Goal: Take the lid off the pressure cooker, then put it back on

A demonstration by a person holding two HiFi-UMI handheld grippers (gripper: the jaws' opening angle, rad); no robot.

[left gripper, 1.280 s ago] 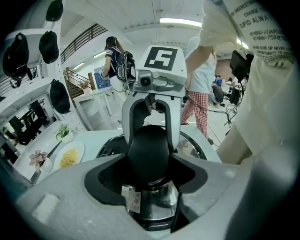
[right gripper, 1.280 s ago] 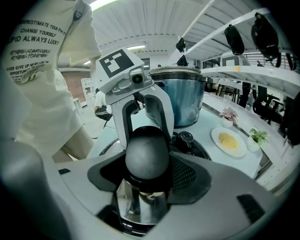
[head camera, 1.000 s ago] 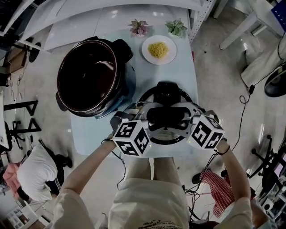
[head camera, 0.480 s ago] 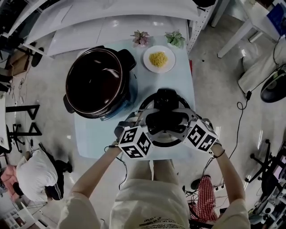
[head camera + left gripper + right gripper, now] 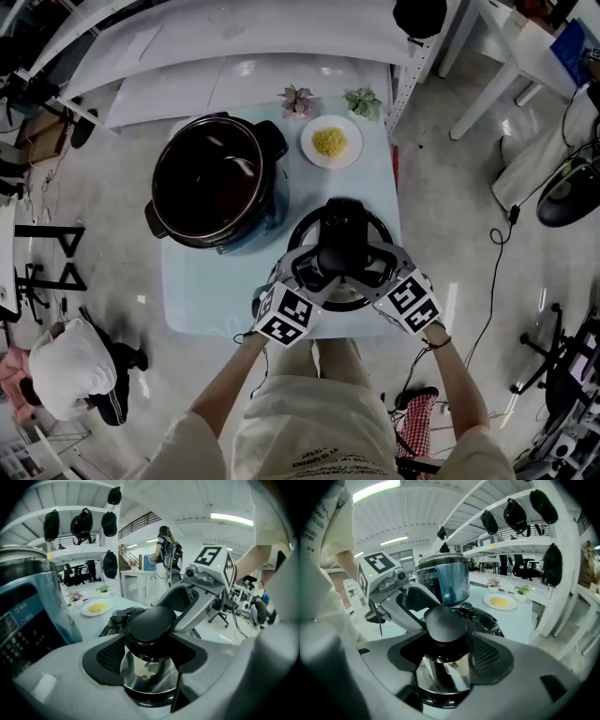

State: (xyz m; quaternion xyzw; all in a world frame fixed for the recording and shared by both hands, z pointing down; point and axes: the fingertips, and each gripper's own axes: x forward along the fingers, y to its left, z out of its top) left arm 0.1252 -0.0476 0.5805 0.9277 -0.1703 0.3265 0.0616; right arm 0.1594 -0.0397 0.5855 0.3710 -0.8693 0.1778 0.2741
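The pressure cooker [image 5: 217, 180] stands open on the left of the pale blue table [image 5: 202, 295], its dark inner pot bare. Its round lid [image 5: 341, 217] is at the table's front right, to the right of the cooker. My left gripper [image 5: 307, 267] and right gripper [image 5: 377, 266] meet over the lid from either side, both shut on its black knob [image 5: 339, 260]. In the left gripper view the knob [image 5: 151, 622] sits between the jaws with the shiny lid dome beneath. The right gripper view shows the same knob [image 5: 444, 622] and the cooker [image 5: 443, 577] behind it.
A white plate of yellow food [image 5: 331, 142] and two small potted plants [image 5: 297, 99] [image 5: 363, 100] stand at the table's far edge. White shelving runs behind the table. A person [image 5: 165, 550] stands far off in the room.
Both grippers have rolled about the knob, their marker cubes turning, while staying over the same spot. The head view has drawn back, so everything looks smaller.
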